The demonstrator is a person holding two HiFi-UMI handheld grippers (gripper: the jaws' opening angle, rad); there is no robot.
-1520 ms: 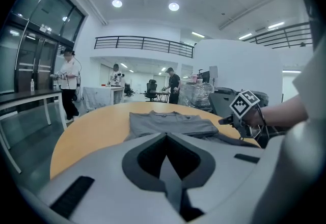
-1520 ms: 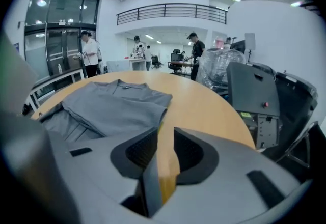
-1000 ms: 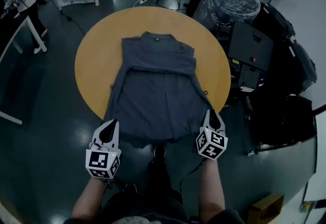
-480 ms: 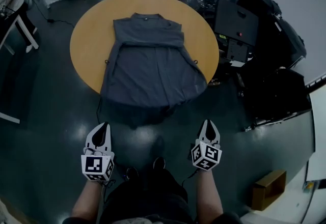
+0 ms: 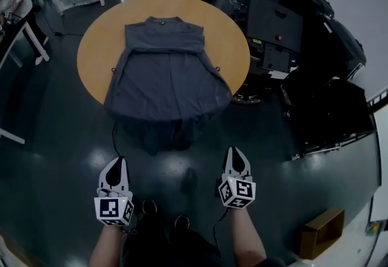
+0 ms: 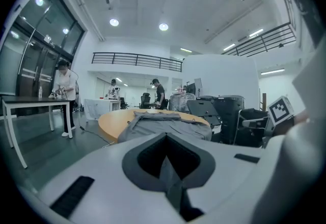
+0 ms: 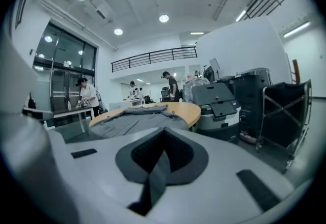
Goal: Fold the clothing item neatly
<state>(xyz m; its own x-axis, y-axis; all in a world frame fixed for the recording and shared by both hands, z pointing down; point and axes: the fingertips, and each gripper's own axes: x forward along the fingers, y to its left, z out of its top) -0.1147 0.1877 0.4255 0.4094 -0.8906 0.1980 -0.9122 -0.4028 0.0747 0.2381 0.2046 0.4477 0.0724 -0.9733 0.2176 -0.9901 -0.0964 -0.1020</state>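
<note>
So right now both grippers are parked down by the person's legs, well back from the table. The left gripper (image 5: 116, 162) has its jaws pressed together with nothing in them, and the right gripper (image 5: 234, 153) is the same, closed up and empty.

Next out is the hem (image 5: 163, 133) of the grey garment (image 5: 165, 77). It droops off the near edge of the round wooden table (image 5: 90, 47), while the rest lies spread flat on top with the collar (image 5: 165, 20) at the far side.

Going by how it sags over that edge, I'd guess it's light, thin and totally floppy. It won't hold a shape, and it'll slide on the smooth wood if it's dragged. It isn't fragile, but pinching just one layer will probably bunch it. I'd grab the two bottom corners where they hang free, one per gripper, since that's the easy bite, then carry them up toward the collar together so the fold stays square.

Compared with a second ago, both grippers were right up at the hem, one at each bottom corner. Now the person has backed off and there's open floor between the grippers and the table. The garment itself looks to lie about the same.
</note>
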